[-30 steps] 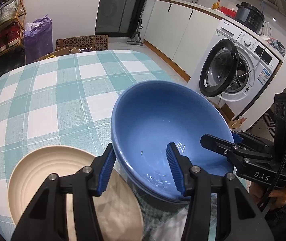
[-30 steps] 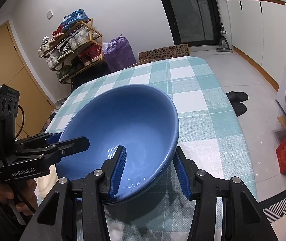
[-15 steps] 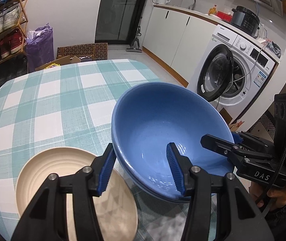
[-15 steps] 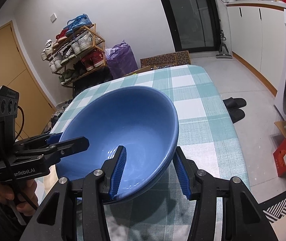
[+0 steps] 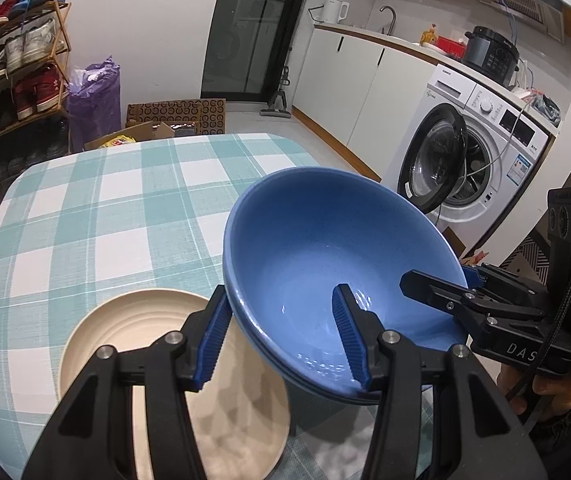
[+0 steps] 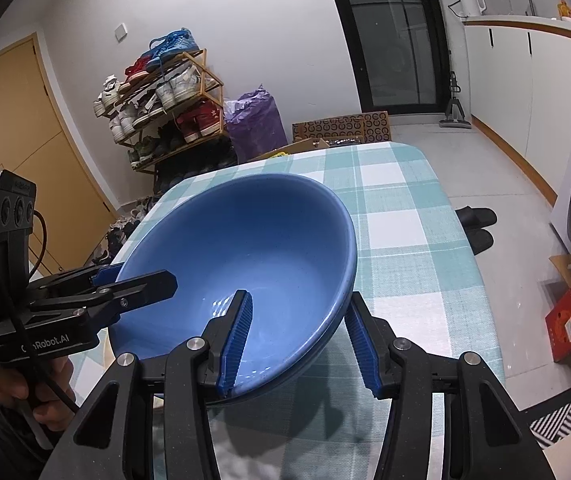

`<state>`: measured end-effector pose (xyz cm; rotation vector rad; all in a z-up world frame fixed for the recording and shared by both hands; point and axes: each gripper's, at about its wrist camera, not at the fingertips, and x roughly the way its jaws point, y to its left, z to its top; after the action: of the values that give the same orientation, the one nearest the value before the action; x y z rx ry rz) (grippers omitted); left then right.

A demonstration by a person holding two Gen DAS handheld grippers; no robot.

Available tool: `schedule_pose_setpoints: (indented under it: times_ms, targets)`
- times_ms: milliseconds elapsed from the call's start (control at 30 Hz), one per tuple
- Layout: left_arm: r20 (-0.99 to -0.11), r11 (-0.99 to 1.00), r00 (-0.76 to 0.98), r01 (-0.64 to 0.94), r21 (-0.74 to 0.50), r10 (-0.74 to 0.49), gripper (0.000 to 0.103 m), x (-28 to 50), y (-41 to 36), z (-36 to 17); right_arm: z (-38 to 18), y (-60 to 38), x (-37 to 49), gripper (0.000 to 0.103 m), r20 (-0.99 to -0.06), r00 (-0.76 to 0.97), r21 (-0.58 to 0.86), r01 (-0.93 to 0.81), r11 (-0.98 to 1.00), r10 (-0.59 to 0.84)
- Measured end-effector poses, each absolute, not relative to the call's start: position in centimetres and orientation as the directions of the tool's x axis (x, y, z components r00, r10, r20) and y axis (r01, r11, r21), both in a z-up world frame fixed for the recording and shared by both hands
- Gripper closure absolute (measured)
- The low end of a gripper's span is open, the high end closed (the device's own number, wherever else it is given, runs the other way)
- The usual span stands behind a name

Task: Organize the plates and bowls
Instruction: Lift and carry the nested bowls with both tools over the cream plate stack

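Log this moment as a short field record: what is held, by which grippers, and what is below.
held: blue bowl, lifted and tilted
left gripper: shut on bowl rim, one finger inside
right gripper: shut on the opposite rim
below: cream plate on checked tablecloth
background: washing machine, door open

Left hand-held gripper (image 5: 281, 334) and right hand-held gripper (image 6: 299, 336) face each other, each with jaws parted around something.

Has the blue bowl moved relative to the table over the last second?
Yes. The blue bowl has risen: the checked table looks farther below, its far edge lower in both views.
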<state>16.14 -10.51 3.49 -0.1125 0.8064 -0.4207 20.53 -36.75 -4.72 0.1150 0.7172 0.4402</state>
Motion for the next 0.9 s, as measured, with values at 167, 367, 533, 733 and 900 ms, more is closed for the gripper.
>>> schedule_pose_setpoints:
  times_ms: [167, 367, 533, 733, 900]
  targets:
    - [-0.667, 0.917, 0.631, 0.305, -0.256, -0.396, 0.052, 15.6, -9.2, 3.9, -4.1, -35.5, 20.1, 0.053, -0.605, 0.665, 0.240, -0.373, 0.896, 0.439]
    - [-0.667, 0.928, 0.646, 0.277, -0.248, -0.371, 0.052, 15.1, -7.7, 4.1, -3.6, -33.7, 19.9, 0.053, -0.602, 0.654, 0.240, -0.398, 0.885, 0.458]
    - [-0.664, 0.936, 0.659, 0.257, -0.242, -0.353, 0.052, 14.7, -6.6, 4.3, -3.4, -32.3, 19.8, 0.053, -0.602, 0.643, 0.241, -0.419, 0.875, 0.473]
    - [-0.663, 0.943, 0.672, 0.229, -0.240, -0.331, 0.052, 14.3, -5.3, 4.3, -3.3, -30.9, 19.8, 0.053, -0.599, 0.631, 0.241, -0.444, 0.863, 0.492]
    - [-0.662, 0.947, 0.677, 0.214, -0.239, -0.320, 0.052, 14.0, -4.4, 4.2, -3.4, -29.8, 19.9, 0.053, -0.601, 0.619, 0.240, -0.464, 0.853, 0.506]
